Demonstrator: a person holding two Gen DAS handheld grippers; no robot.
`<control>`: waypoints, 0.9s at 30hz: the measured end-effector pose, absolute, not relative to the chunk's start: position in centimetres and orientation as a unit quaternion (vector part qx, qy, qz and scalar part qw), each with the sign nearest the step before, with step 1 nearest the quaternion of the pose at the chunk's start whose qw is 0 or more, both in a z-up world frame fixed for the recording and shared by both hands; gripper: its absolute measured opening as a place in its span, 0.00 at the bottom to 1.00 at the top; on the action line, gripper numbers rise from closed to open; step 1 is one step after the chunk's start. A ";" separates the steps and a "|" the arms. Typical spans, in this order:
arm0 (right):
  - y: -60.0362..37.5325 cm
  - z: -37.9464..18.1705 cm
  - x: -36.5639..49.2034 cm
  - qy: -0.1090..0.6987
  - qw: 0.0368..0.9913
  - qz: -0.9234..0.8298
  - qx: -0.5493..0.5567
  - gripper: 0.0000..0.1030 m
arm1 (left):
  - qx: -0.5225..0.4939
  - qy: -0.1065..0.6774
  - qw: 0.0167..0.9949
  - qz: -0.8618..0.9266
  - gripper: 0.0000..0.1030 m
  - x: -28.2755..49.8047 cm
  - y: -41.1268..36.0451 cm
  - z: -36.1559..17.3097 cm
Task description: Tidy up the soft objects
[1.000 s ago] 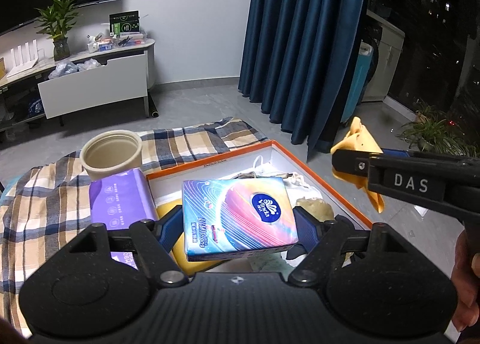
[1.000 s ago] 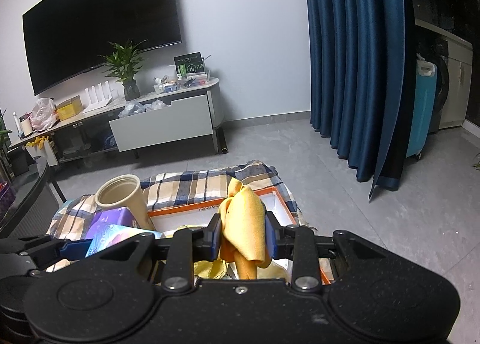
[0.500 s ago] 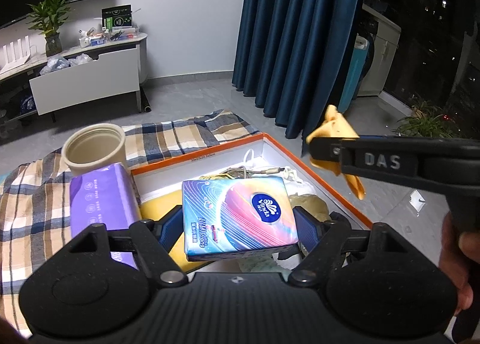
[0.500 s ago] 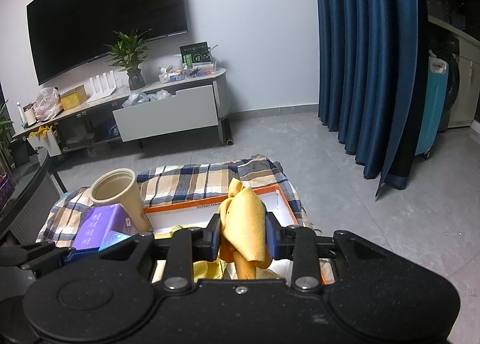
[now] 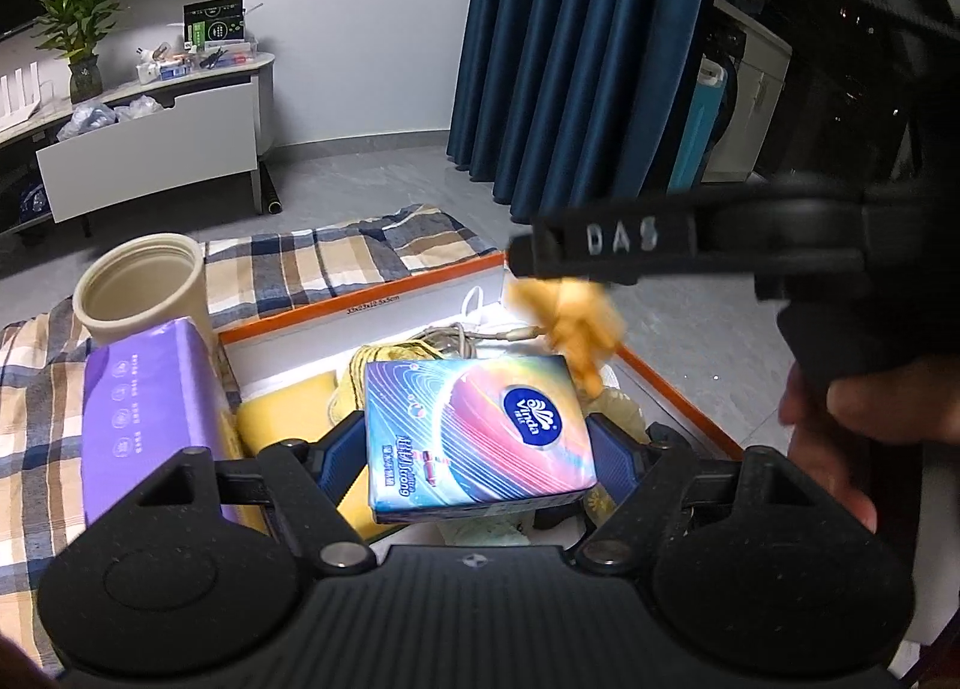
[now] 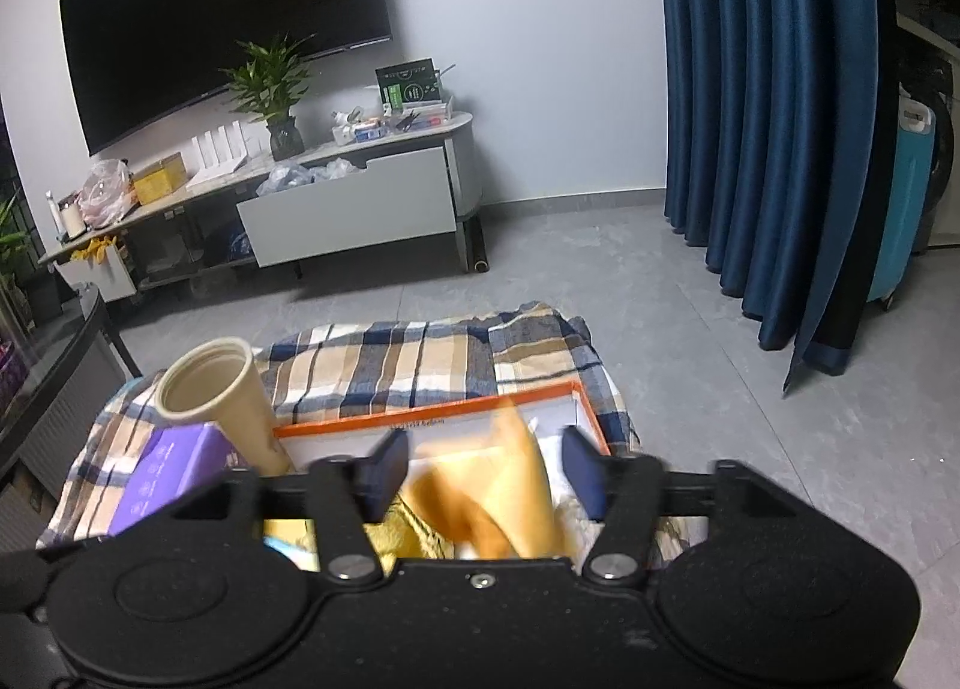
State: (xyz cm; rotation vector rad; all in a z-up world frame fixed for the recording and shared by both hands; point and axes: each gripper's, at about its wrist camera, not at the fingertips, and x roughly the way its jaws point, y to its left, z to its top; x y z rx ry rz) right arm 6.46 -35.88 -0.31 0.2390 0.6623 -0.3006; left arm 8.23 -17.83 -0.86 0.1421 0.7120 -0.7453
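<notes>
Now left tool (image 5: 477,452) pinching tissue pack (image 5: 474,437), right tool (image 6: 486,467) opening, yellow cloth (image 6: 510,503) loose between.

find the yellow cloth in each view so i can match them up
Left wrist view: the yellow cloth is a blur right of centre, just under the right gripper's dark arm, above the orange-rimmed box.
Right wrist view: it sits low at centre, loose between the opening jaws.
Shared landmark: the beige cup, left of the box in both.
</notes>
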 end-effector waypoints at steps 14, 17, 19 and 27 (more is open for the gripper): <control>-35.6 2.0 2.6 0.276 0.940 -0.156 0.126 0.70 | 0.066 0.337 0.869 -0.358 0.89 7.3 -18.2 -0.7; -35.2 2.7 1.5 0.266 0.942 -0.161 0.125 0.70 | 0.065 0.336 0.873 -0.347 0.91 6.8 -17.8 -0.3; -34.8 3.1 0.8 0.260 0.944 -0.161 0.124 0.71 | 0.067 0.335 0.880 -0.331 0.95 6.5 -17.6 0.1; -33.6 3.5 -2.7 0.256 0.943 -0.177 0.115 0.75 | 0.059 0.341 0.905 -0.246 1.00 4.7 -15.8 1.9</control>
